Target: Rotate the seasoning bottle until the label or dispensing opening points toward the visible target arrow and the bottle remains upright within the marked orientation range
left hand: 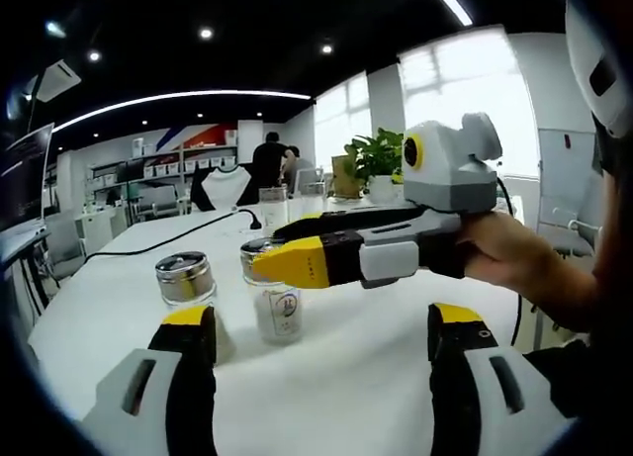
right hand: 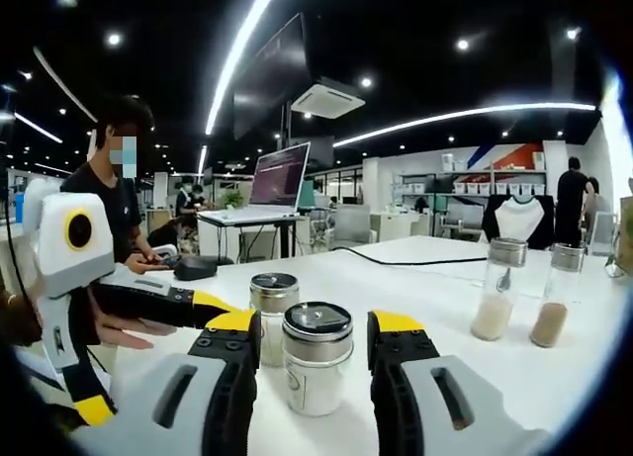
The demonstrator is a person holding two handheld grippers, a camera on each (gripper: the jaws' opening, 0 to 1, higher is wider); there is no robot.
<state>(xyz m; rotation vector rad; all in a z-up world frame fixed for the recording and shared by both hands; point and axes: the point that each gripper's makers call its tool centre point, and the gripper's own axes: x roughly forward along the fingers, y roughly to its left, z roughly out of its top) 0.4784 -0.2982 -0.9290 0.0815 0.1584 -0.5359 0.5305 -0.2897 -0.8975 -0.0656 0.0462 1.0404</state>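
silver-lidded clear bottle [right hand: 316,369], yellow-tipped grey tool [right hand: 309,342], white table [right hand: 475,367]

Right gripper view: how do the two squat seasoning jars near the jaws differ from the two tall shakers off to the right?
The squat jars are short and wide; the tall shakers are slim and taller. The nearest squat jar sits between the right gripper's open jaws; the shakers stand apart from both grippers. The shakers hold a shallow layer of powder, one pale, one brown; the nearest jar looks whitish throughout. All four stand upright on the white table, with metal lids.
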